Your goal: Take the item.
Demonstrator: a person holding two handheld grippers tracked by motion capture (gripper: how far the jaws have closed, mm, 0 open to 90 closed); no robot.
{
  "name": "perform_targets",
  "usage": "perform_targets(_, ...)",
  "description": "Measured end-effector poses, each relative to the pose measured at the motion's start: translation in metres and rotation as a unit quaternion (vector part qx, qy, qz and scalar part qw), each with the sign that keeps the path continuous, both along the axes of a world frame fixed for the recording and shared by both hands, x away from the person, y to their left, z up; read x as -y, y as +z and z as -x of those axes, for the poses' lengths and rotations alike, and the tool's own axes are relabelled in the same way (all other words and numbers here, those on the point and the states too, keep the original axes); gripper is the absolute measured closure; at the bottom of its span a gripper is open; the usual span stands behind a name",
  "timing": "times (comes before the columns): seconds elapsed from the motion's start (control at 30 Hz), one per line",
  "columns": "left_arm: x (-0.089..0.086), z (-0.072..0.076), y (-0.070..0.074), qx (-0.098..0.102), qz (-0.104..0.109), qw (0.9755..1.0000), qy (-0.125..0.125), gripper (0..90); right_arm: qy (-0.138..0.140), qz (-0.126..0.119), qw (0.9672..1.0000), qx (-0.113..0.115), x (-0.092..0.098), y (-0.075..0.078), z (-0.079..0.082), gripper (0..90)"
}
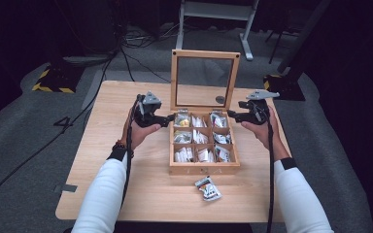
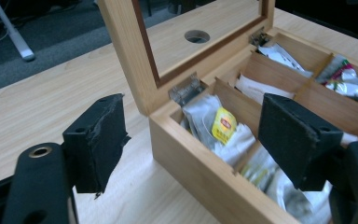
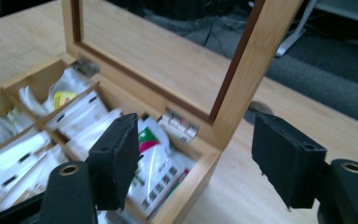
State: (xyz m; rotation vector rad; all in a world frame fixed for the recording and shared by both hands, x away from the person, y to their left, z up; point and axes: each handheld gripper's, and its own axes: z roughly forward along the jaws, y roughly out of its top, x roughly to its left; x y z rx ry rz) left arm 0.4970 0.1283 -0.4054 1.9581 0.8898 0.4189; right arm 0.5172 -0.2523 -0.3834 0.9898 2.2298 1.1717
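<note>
Wooden box (image 1: 203,168) mid-table, lid (image 1: 204,79) upright, left gripper (image 1: 167,120) and right gripper (image 1: 230,114) flanking its back corners, jaws apart and empty, tea bags (image 1: 198,137) inside partly hidden by jaws, loose packet (image 1: 208,188) before the box, print unreadable.

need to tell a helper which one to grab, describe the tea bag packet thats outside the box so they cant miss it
Start at the wooden tea box with its glass lid standing open in the middle of the table. Come straight toward the person from the box's front wall to the bare tabletop. The tea bag packet lies there loose and skewed, apart from the box, while every other packet sits in a compartment.
</note>
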Motion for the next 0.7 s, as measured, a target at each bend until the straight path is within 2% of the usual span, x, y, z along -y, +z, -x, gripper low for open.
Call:
perform_targets(0.07,0.004,-0.007,0.002,0.002,-0.009,0.9999,0.004,22.9,-0.001,-0.001,1.0000,-0.003,-0.001,0.000,-0.006,32.8)
perform_targets(0.17,0.011,-0.018,0.003,-0.009,-0.003,0.9999,0.013,22.6,-0.001,0.006,1.0000,-0.008,-0.004,-0.001,-0.015,35.9)
perform_targets(0.2,0.013,-0.021,0.003,-0.014,0.000,0.9998,0.012,22.5,-0.003,0.010,0.9999,-0.003,-0.005,-0.001,-0.017,38.1)
perform_targets(0.23,0.015,-0.024,0.002,-0.013,-0.003,0.9998,0.011,22.1,-0.001,0.014,0.9999,0.000,-0.006,-0.002,-0.019,38.6)
perform_targets(0.3,0.022,-0.030,0.000,-0.018,-0.018,0.9996,0.015,21.6,0.001,0.011,0.9999,-0.013,-0.008,-0.003,-0.024,37.9)
perform_targets(0.37,0.026,-0.034,-0.001,-0.029,-0.025,0.9991,0.019,20.2,-0.005,0.008,0.9998,-0.016,-0.010,-0.004,-0.029,37.6)
perform_targets(0.4,0.026,-0.036,-0.001,-0.026,-0.027,0.9991,0.020,20.0,-0.006,0.004,0.9998,-0.019,-0.010,-0.004,-0.031,37.4)
perform_targets(0.53,0.031,-0.045,-0.002,-0.035,-0.019,0.9986,0.036,20.1,-0.012,0.004,0.9998,-0.018,-0.012,-0.008,-0.037,37.6)
perform_targets(0.6,0.032,-0.048,-0.003,-0.042,-0.023,0.9981,0.038,20.2,-0.017,0.004,0.9996,-0.023,-0.013,-0.011,-0.040,37.3)
perform_targets(0.63,0.034,-0.050,-0.004,-0.041,-0.033,0.9976,0.045,20.0,-0.018,0.005,0.9995,-0.026,-0.014,-0.013,-0.041,37.0)
perform_targets(0.7,0.035,-0.052,-0.005,-0.041,-0.039,0.9972,0.049,20.6,-0.019,0.010,0.9994,-0.026,-0.014,-0.016,-0.044,36.6)
